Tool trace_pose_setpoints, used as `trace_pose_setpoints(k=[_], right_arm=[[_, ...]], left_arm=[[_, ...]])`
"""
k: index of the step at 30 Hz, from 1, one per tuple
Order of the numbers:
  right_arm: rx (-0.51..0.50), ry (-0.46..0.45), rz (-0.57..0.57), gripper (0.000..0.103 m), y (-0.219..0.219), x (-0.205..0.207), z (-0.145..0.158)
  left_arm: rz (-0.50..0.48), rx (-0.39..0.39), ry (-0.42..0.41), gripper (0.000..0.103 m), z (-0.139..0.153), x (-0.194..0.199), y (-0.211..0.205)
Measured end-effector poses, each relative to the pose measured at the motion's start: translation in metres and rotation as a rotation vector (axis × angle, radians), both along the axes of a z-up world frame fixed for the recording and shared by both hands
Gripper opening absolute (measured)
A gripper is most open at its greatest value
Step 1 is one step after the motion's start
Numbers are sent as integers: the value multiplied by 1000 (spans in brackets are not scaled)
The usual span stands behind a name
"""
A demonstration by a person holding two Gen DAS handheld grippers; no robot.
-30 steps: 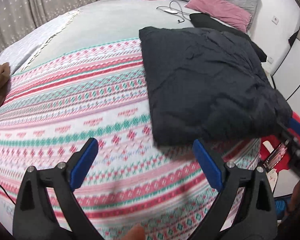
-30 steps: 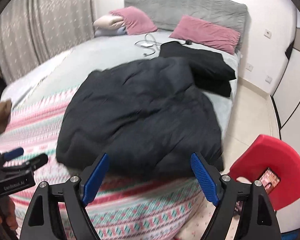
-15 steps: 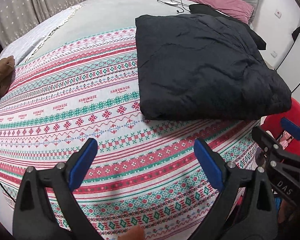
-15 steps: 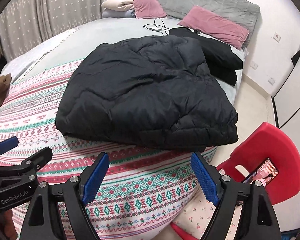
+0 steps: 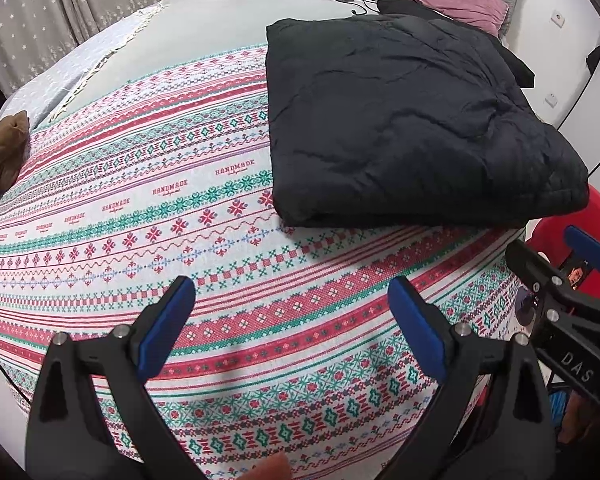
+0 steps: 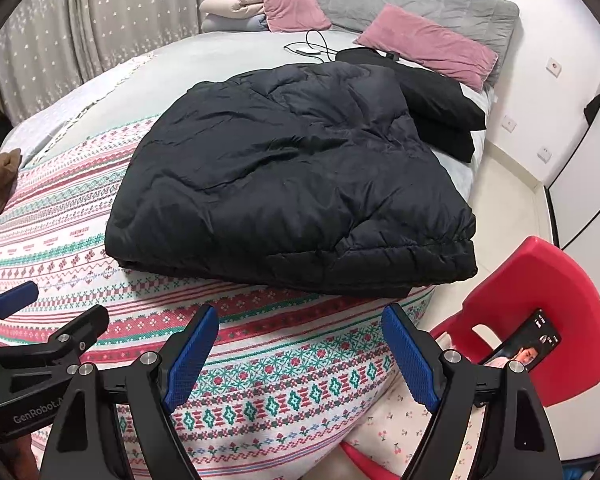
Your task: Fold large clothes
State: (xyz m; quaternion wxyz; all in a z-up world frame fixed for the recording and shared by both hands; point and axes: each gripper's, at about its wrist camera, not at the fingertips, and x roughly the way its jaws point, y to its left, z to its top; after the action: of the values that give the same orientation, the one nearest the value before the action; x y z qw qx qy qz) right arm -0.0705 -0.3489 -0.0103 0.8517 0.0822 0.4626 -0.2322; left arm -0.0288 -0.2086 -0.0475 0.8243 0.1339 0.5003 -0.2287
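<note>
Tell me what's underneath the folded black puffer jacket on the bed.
The black puffer jacket lies on the patterned blanket, its far end reaching the grey sheet. Behind it lies another black garment. Anything else beneath the jacket is covered.

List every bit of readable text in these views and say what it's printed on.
"HANDMADE": woven repeatedly along one band of the patterned bedspread; the small script under each word is too small to read.
"DAS": white letters on the right gripper, seen from the left wrist view.
"GenRobot.A", cut off by a finger in front: on the left gripper, seen from the right wrist view.
Phone on the red chair: screen text too small to read.
</note>
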Motion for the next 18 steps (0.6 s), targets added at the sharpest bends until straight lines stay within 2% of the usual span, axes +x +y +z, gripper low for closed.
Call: trace_pose_setpoints(k=[18], right_arm=[[10,5,13,85,1,2,-1]], left_arm=[[5,-5,14,97,1,1,1]])
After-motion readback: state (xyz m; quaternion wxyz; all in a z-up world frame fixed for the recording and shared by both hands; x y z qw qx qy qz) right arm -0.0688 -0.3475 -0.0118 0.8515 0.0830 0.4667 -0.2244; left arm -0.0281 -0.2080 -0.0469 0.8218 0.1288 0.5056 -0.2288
